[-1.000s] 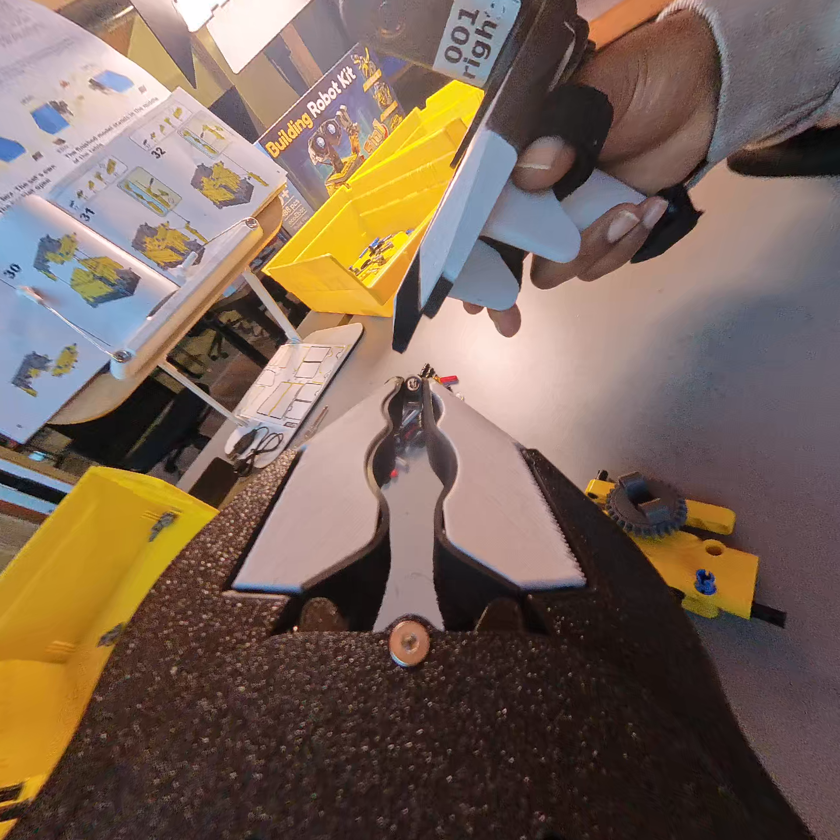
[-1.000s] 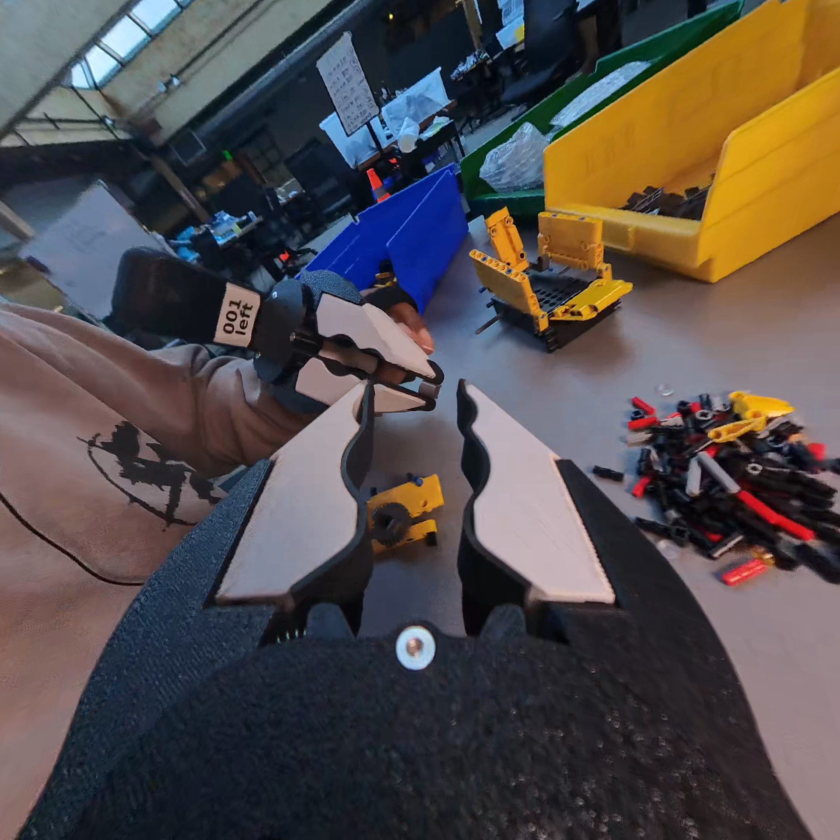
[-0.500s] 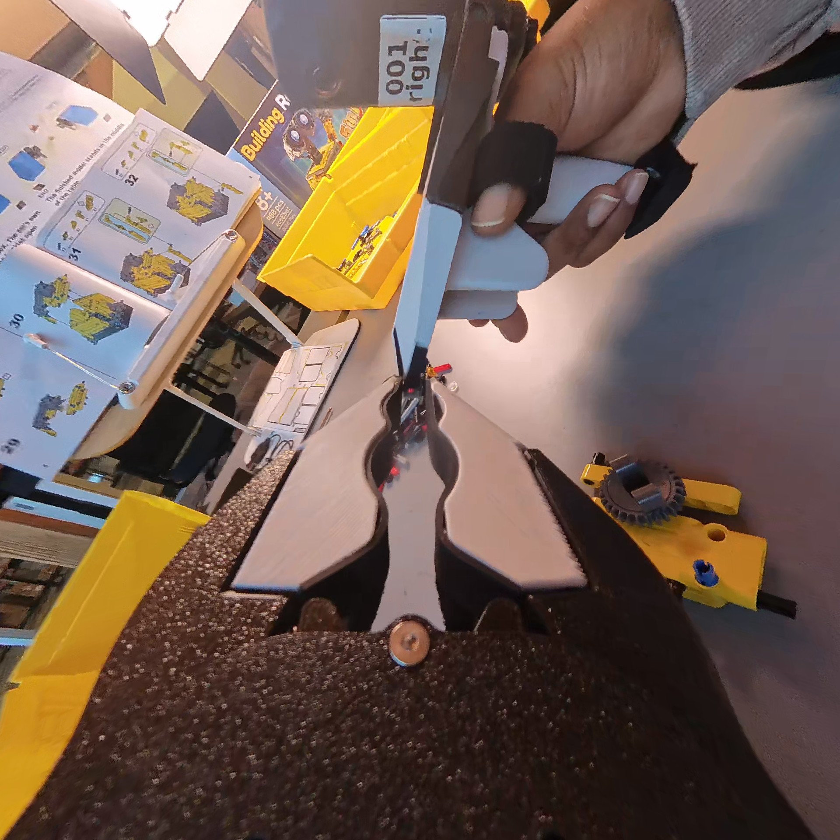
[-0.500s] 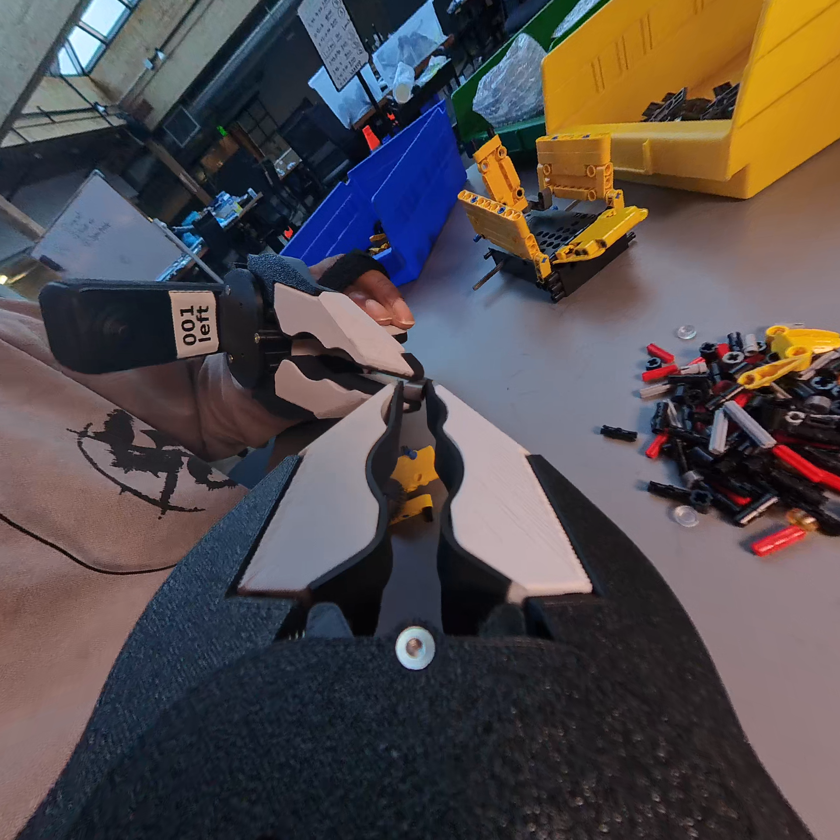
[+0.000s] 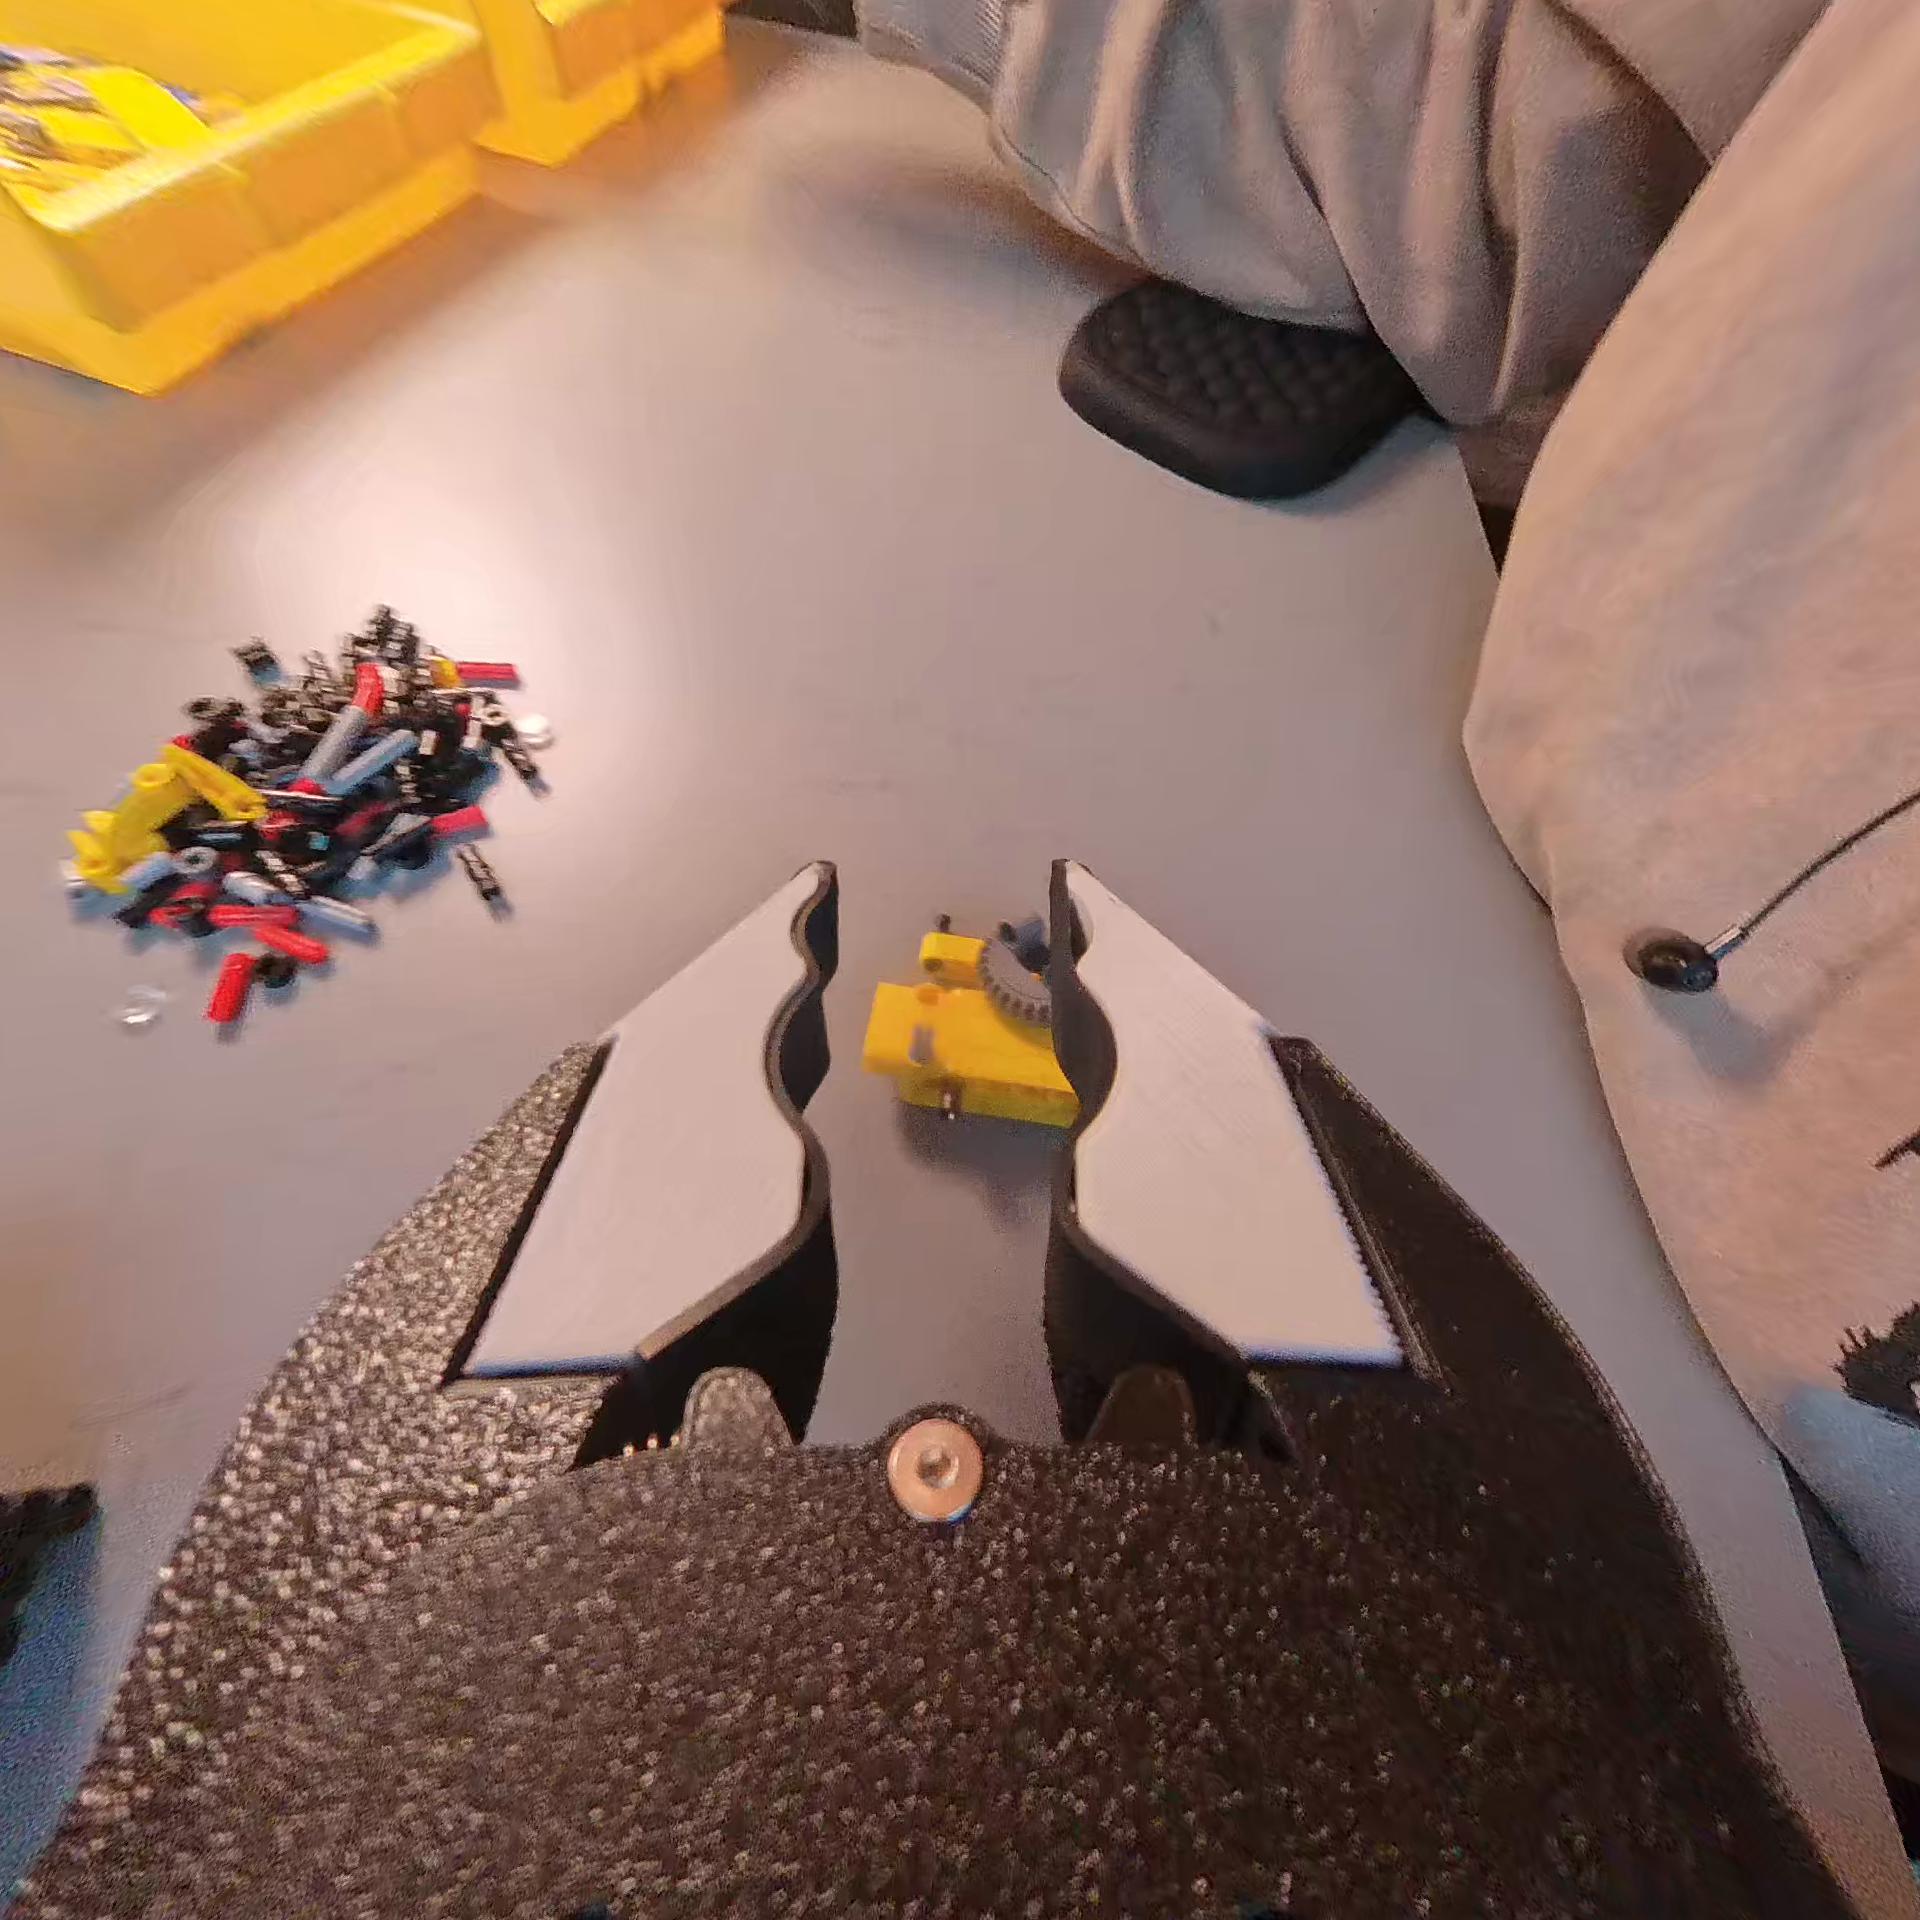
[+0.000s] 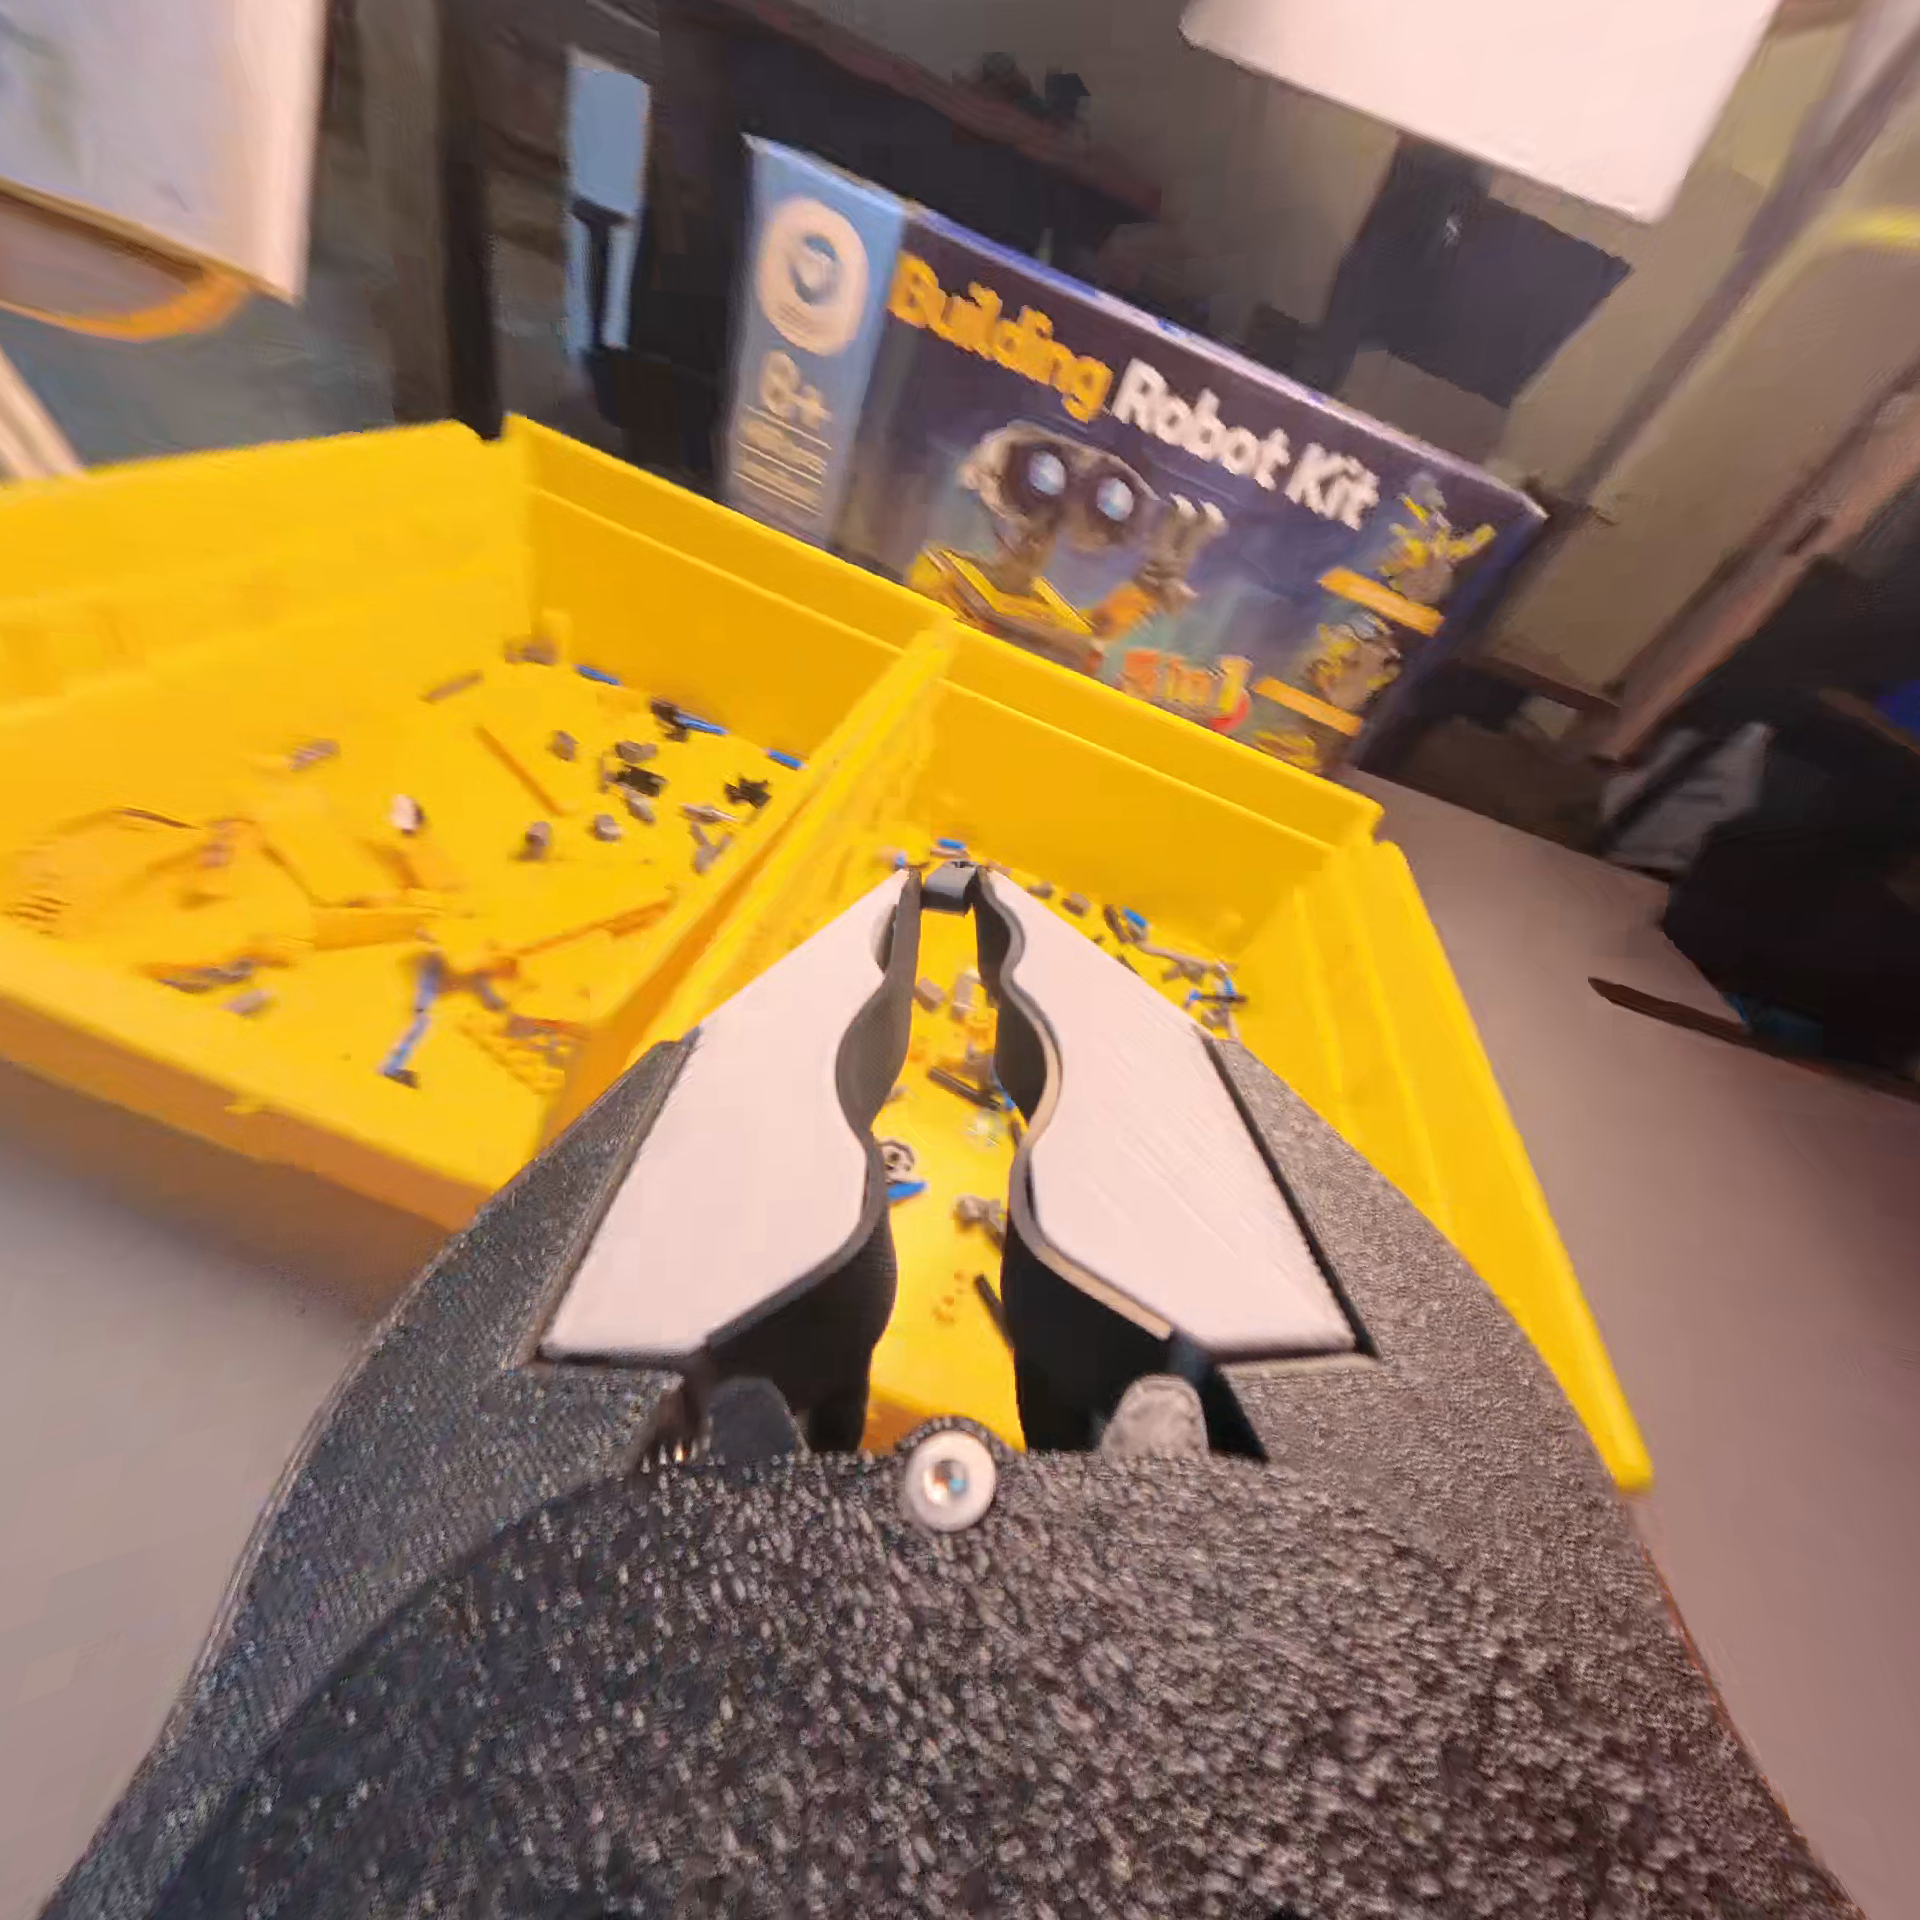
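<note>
Between the spread left claw (image 5: 940,883) lies a half-hidden yellow assembly (image 5: 961,1023); right claw (image 6: 945,881) pinches a blurred dark piece (image 6: 948,885).

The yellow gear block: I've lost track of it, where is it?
Left wrist view: the gear block lies on the table, seen between the open left gripper's fingertips, right of the parts pile.

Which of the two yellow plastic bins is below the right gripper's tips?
The right-hand yellow bin, beside the kit box; the right gripper hangs over it, pinching a small black piece.
</note>
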Demonstrator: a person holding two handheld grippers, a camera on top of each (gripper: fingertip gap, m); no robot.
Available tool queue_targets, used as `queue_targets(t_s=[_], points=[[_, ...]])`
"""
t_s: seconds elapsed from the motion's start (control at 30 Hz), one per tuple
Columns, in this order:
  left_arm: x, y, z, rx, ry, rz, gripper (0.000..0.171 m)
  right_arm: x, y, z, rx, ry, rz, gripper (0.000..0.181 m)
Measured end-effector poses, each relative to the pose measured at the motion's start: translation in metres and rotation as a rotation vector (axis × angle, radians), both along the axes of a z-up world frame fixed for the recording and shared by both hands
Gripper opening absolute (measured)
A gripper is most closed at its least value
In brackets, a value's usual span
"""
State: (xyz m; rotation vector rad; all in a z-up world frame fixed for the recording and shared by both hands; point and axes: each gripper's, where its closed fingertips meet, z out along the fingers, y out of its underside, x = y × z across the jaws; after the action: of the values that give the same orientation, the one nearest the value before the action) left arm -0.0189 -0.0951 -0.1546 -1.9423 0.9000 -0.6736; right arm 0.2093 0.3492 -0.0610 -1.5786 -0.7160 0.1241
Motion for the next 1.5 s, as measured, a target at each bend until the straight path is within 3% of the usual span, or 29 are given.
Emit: queue_targets(t_s=[0.07, 0.13, 0.2, 0.3, 0.47, 0.57, 0.67, 0.77, 0.83, 0.93, 1.17, 1.3, 1.5], points=[[0.009, -0.009, -0.009, -0.039, 0.023, -0.061, 0.039, 0.025, 0.022, -0.016, -0.026, -0.030, -0.087, 0.011], [0.015, -0.015, -0.019, -0.050, 0.071, -0.106, 0.040, 0.035, 0.032, -0.024, -0.050, -0.026, -0.127, 0.029], [0.019, -0.019, -0.028, -0.055, 0.117, -0.131, 0.039, 0.027, 0.025, -0.014, -0.032, 0.029, -0.090, 0.038], [0.018, -0.022, -0.043, -0.076, 0.209, -0.141, 0.031, -0.009, -0.012, 0.021, 0.084, 0.051, 0.061, 0.038], [0.014, -0.014, -0.036, -0.048, 0.183, -0.099, 0.028, -0.111, -0.130, 0.037, 0.077, -0.002, 0.568, 0.030], [0.013, -0.002, -0.001, 0.028, -0.012, -0.049, 0.028, -0.168, -0.236, 0.027, -0.047, -0.016, 1.003, 0.030], [0.007, 0.004, 0.042, 0.107, -0.267, -0.009, 0.029, -0.196, -0.335, 0.016, -0.209, 0.031, 1.366, 0.032], [0.002, 0.003, 0.064, 0.149, -0.406, -0.007, 0.028, -0.209, -0.398, 0.000, -0.281, 0.015, 1.547, 0.041], [0.005, 0.000, 0.070, 0.160, -0.454, -0.035, 0.028, -0.213, -0.422, -0.011, -0.276, -0.012, 1.601, 0.043], [0.007, 0.004, 0.062, 0.205, -0.352, -0.003, 0.029, -0.219, -0.432, -0.019, -0.404, 0.006, 1.606, 0.038], [0.004, 0.022, 0.040, 0.378, 0.019, 0.130, 0.029, -0.234, -0.395, -0.027, -0.762, 0.174, 1.411, 0.027], [0.008, 0.025, 0.031, 0.431, 0.156, 0.140, 0.029, -0.240, -0.397, -0.044, -0.764, 0.127, 1.386, 0.016], [0.012, 0.024, 0.030, 0.432, 0.160, 0.137, 0.029, -0.241, -0.398, -0.050, -0.704, 0.104, 1.408, 0.000]])
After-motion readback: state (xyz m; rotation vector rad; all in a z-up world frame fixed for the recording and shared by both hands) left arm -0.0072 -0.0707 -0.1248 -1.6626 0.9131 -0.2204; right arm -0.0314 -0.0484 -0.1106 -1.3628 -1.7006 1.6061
